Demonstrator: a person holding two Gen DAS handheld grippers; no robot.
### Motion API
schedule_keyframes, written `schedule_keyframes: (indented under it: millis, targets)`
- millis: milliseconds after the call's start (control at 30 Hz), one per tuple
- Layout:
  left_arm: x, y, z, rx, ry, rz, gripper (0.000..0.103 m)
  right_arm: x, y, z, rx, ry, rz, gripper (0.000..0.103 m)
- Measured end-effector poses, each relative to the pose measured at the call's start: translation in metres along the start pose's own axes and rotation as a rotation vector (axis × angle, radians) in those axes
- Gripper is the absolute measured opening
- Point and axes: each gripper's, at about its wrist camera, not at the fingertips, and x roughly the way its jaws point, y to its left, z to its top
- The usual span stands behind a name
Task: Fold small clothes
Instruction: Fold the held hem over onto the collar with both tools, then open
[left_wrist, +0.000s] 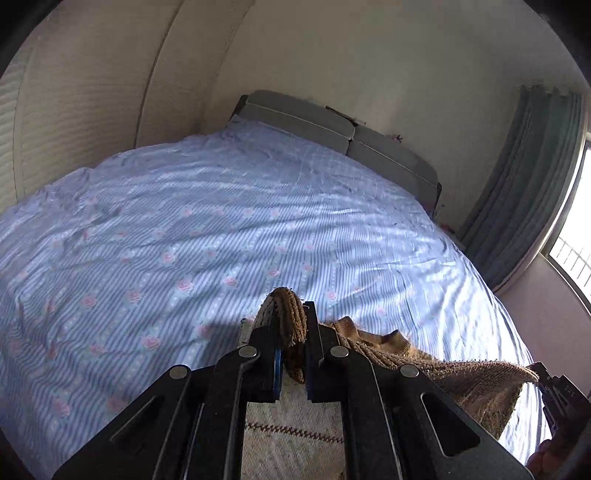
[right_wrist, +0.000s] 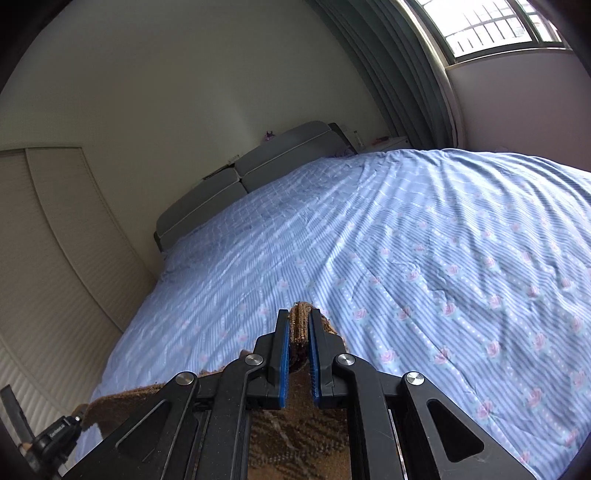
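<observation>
Above the bed (left_wrist: 221, 221), the left gripper (left_wrist: 291, 325) and right gripper (right_wrist: 299, 328) each pinch a corner of the brown knit garment (left_wrist: 461, 373), seemingly still unfolded; folding remains.

Coarse brown knit garment (left_wrist: 461, 373); smooth cotton-like bedsheet (left_wrist: 221, 221); matt plastic tool (left_wrist: 291, 314).

I had my left gripper (left_wrist: 291, 314) clamped tight on a bunched knit garment (left_wrist: 461, 376), pointing down at a slant. My right gripper (right_wrist: 300, 321) pinched another edge of it, jaws nearly closed, angled down.
</observation>
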Motion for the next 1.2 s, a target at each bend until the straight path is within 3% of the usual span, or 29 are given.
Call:
schedule_keyframes:
  millis: [300,533,567,633,667,700,733,767,1067,1167,1200]
  targets:
    - [0.093,0.014,-0.005,-0.044,0.117,0.064,0.011,0.091,-0.004,-0.007,-0.007,0.09,-0.043,0.009]
    - [0.127,0.012,-0.014,0.017,0.142,0.126,0.015,0.14,-0.02,-0.025,0.021,0.177,-0.11,0.01]
    - [0.13,0.01,-0.014,0.024,0.147,0.131,0.017,0.146,-0.022,-0.027,0.026,0.189,-0.113,0.01]
    - [0.132,0.009,-0.012,0.034,0.154,0.145,0.033,0.153,-0.021,-0.027,0.022,0.205,-0.128,0.013]
    - [0.13,0.009,-0.011,0.035,0.153,0.159,0.053,0.156,-0.02,-0.027,0.016,0.207,-0.133,0.018]
    - [0.126,0.009,-0.01,0.029,0.144,0.164,0.062,0.156,-0.018,-0.026,0.006,0.201,-0.148,0.035]
    - [0.121,0.01,-0.01,0.027,0.133,0.164,0.062,0.154,-0.016,-0.024,-0.006,0.19,-0.164,0.048]
    - [0.116,0.008,-0.009,0.035,0.124,0.167,0.062,0.151,-0.013,-0.023,-0.022,0.172,-0.173,0.051]
    - [0.068,-0.032,-0.016,0.156,0.032,0.165,0.069,0.104,0.032,-0.021,-0.222,0.092,-0.127,0.052]
    - [0.065,-0.051,-0.021,0.213,0.023,0.115,0.074,0.094,0.056,-0.027,-0.317,0.054,-0.102,0.052]
    - [0.068,-0.057,-0.023,0.232,0.036,0.096,0.074,0.093,0.063,-0.029,-0.348,0.056,-0.078,0.057]
